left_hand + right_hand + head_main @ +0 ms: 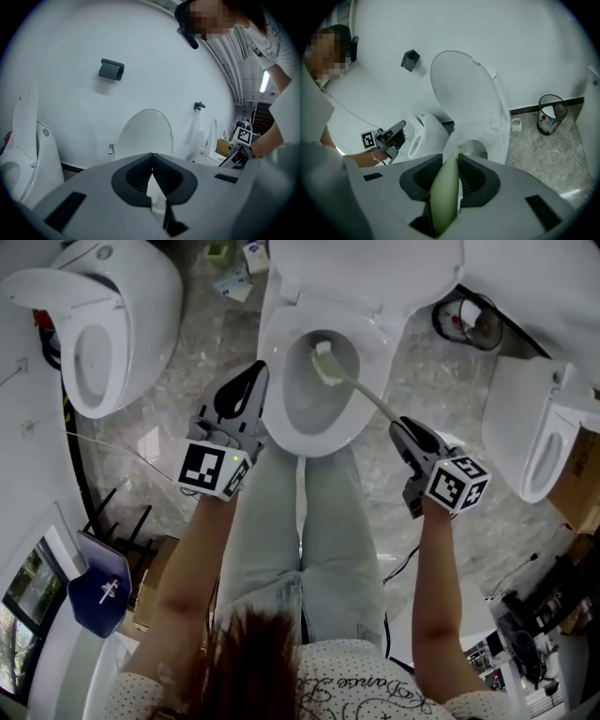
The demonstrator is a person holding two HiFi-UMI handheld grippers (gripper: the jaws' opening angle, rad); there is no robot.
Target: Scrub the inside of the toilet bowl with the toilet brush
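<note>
A white toilet (281, 343) stands in the middle of the head view with its lid (464, 89) raised. The toilet brush has a pale green handle (370, 395) and a white bristle head (325, 362) down inside the bowl (309, 404), toward its back. My right gripper (400, 429) is shut on the handle (445, 197), at the bowl's front right; the brush head (461, 144) shows past its jaws. My left gripper (255, 374) is shut and holds nothing, hovering by the seat's left rim. In the left gripper view its jaws (152, 157) meet at the tips.
Two more white toilets stand at the left (94, 343) and the right (539, 442). A wire waste basket (466, 320) sits on the marble floor right of the tank. The person's legs (309, 521) stand just in front of the bowl. A dark holder (111, 69) hangs on the wall.
</note>
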